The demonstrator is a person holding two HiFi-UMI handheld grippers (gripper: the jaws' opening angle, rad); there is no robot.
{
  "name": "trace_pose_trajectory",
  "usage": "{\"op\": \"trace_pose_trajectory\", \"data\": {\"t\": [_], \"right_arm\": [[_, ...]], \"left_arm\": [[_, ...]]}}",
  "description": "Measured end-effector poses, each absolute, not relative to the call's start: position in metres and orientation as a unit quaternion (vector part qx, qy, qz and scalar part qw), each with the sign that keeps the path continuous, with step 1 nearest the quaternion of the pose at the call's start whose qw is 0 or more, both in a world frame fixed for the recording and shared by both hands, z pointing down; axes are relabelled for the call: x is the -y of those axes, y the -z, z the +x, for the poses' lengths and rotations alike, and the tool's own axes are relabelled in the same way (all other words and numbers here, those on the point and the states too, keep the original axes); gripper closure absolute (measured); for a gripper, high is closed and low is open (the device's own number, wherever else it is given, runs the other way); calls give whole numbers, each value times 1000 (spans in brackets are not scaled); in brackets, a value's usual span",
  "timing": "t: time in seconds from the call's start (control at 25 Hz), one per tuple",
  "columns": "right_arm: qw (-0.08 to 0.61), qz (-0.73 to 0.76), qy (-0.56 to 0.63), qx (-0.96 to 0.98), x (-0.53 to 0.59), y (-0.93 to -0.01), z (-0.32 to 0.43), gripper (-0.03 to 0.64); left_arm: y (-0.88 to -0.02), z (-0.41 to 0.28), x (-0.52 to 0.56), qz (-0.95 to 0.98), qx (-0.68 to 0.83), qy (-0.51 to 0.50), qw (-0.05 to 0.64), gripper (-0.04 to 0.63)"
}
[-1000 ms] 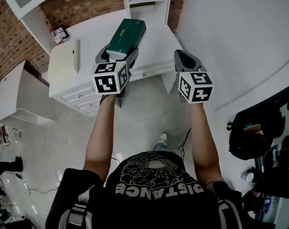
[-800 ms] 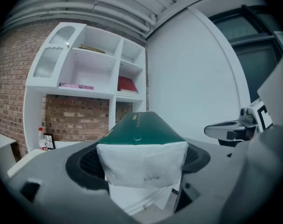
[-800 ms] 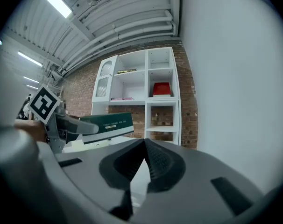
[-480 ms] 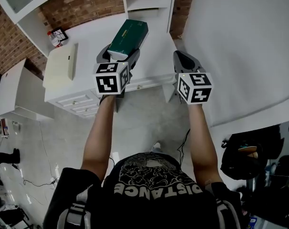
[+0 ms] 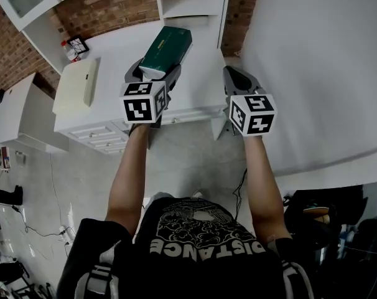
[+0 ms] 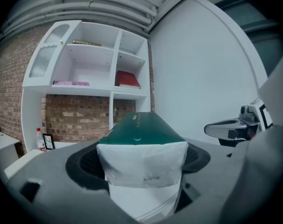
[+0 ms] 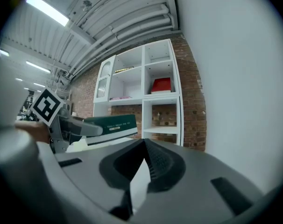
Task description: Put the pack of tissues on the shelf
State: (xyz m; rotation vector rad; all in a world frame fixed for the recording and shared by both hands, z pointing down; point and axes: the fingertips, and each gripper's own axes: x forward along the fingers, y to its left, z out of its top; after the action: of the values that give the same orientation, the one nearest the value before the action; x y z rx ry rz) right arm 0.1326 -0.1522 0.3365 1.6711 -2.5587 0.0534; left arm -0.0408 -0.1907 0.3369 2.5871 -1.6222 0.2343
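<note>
While the left gripper (image 5: 154, 72) pinches the tissue pack (image 5: 167, 47), right gripper (image 5: 237, 80) jaws together, both came nearer the shelf (image 6: 81, 88); placing seems close.

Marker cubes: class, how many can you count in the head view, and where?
2. Left cube sits on the left claw holding the tissue pack; right cube on the empty right claw.

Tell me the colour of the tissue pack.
Pack: dark green, white end; best in left gripper view.
</note>
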Motion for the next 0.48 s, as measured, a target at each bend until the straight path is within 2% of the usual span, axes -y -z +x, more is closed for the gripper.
{"op": "trace_pose_trajectory", "data": {"t": [0.48], "right_arm": [[47, 530, -15, 847, 199, -343, 140, 614]], "left_arm": [[-336, -30, 234, 837, 540, -76, 32, 161]]}}
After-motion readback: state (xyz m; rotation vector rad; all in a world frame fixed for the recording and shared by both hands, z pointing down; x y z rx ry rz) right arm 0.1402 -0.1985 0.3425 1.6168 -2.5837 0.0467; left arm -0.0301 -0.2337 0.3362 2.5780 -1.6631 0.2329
